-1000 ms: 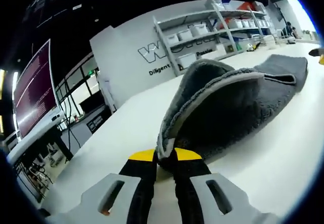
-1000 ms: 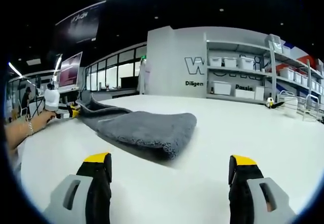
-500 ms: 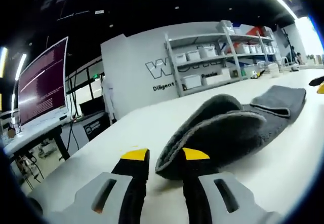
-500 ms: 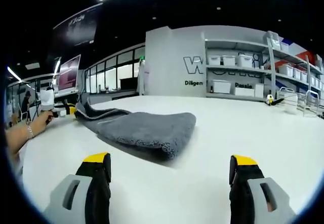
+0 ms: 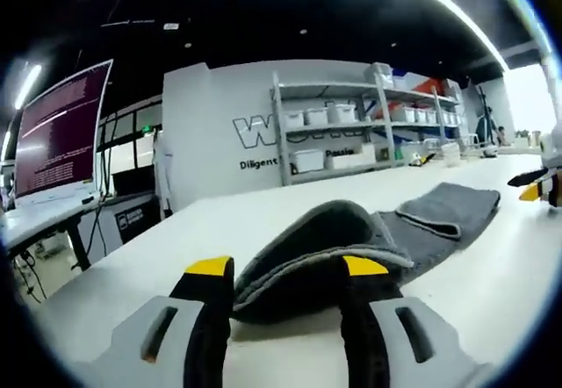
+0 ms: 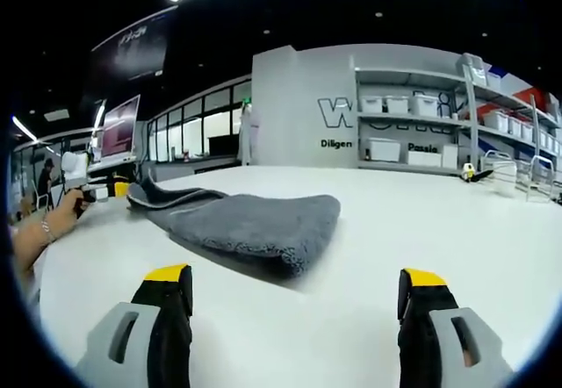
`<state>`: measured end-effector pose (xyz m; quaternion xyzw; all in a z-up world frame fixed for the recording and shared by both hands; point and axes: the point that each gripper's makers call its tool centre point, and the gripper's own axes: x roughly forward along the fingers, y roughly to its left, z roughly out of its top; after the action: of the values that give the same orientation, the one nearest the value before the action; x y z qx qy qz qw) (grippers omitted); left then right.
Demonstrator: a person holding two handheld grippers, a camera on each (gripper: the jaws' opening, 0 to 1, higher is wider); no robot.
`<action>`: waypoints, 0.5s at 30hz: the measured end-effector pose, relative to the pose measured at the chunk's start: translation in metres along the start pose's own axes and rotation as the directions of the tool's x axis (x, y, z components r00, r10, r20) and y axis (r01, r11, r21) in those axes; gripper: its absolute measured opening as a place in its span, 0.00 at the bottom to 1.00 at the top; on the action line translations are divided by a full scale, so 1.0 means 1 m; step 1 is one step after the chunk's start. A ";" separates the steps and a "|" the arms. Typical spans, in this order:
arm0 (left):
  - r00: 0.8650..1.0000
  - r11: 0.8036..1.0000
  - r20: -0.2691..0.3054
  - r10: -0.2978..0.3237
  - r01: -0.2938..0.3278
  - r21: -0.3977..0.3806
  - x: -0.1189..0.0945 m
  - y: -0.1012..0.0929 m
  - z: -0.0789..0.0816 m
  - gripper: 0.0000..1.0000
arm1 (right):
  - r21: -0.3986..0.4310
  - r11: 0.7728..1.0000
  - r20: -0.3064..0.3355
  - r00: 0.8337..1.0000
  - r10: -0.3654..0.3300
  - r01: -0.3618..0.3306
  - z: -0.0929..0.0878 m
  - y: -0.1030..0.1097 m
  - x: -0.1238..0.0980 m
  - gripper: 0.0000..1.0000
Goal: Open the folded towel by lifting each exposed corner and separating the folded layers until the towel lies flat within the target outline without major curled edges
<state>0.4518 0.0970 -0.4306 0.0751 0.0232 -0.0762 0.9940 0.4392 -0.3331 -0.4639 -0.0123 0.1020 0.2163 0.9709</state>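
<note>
Towel (image 5: 351, 243) is lying on the white table (image 5: 492, 274), directly ahead of the left gripper (image 5: 285, 269), with its near folded end bulging up between and just beyond the two yellow-tipped jaws. Those jaws are standing parted, and nothing is visibly pinched between them; the cloth's edge is sitting at the gap rather than being clamped. From the right gripper (image 6: 294, 278), the same towel is resting ahead and to the left, well apart from the tips, whose jaws are spread wide and holding nothing. Beyond the towel's far end in that view, a hand (image 6: 53, 221) is gripping the other tool.

Judging by the doubled layers, the unfolding step is under way but the towel is not yet flat. The next move likely calls for closing on an exposed corner of the upper layer alone and peeling it back, without dragging the layer beneath.
</note>
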 end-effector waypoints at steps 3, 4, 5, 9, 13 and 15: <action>0.996 0.996 0.041 -0.083 0.081 0.039 0.009 -0.012 0.013 0.63 | -0.001 1.000 -0.001 1.000 0.000 0.000 0.000 0.000 0.000 0.99; 0.993 0.993 0.046 -0.105 0.103 0.055 0.010 -0.016 0.015 0.70 | -0.001 1.000 -0.002 1.000 0.000 0.000 0.000 0.000 0.000 0.99; 0.990 0.990 0.061 -0.128 0.124 0.070 0.011 -0.020 0.018 0.76 | -0.001 1.000 -0.002 1.000 -0.001 0.001 -0.001 0.001 0.000 0.99; 0.982 0.980 0.047 -0.181 0.176 0.087 0.009 -0.032 0.016 0.92 | -0.003 1.000 -0.006 1.000 -0.001 0.001 -0.001 0.000 0.000 0.99; 0.980 0.976 0.041 -0.196 0.190 0.110 0.005 -0.036 0.011 0.96 | -0.007 1.000 -0.009 1.000 -0.003 0.003 -0.002 0.000 0.000 0.99; 0.980 0.976 0.033 -0.194 0.190 0.106 0.004 -0.035 0.007 0.99 | -0.007 1.000 -0.012 1.000 -0.004 0.004 -0.002 -0.001 0.001 0.99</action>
<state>0.4504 0.0613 -0.4295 0.1219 0.0048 -0.1747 0.9770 0.4400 -0.3337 -0.4661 -0.0169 0.1069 0.2148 0.9706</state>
